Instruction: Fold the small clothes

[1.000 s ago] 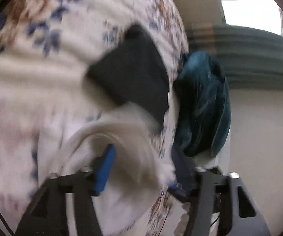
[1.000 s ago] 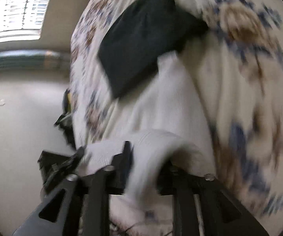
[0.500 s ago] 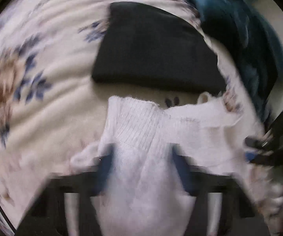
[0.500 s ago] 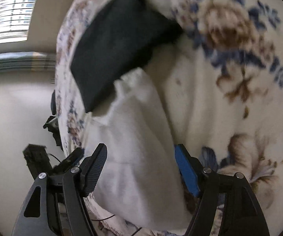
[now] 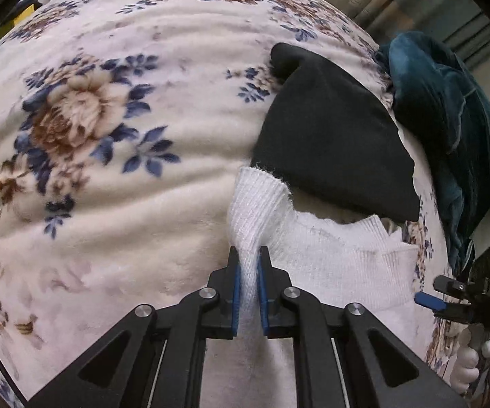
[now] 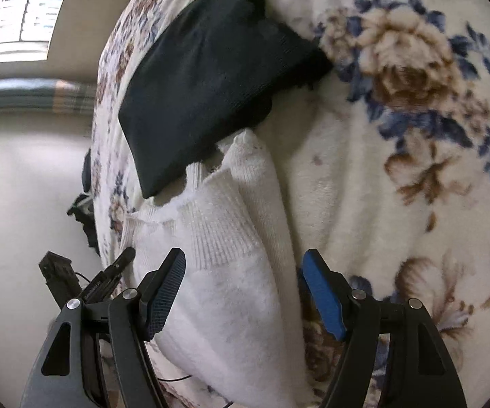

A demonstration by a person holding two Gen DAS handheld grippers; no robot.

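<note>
A white knit garment lies on the floral blanket. My left gripper is shut on a raised fold of its ribbed edge. In the right wrist view the same white garment lies bunched under my right gripper, which stands open with its pads clear of the cloth on both sides. A folded black cloth rests just beyond the white one, also seen as the black cloth. The right gripper shows at the right edge of the left wrist view.
A crumpled teal cloth hangs at the bed's far edge. A white-gloved hand holds the right tool. The blanket spreads wide to the right; the bed edge and pale floor lie to the left.
My left gripper has turned and closed on a fold of the white garment. My right gripper has let go of that garment, opened wide and shifted along it.
</note>
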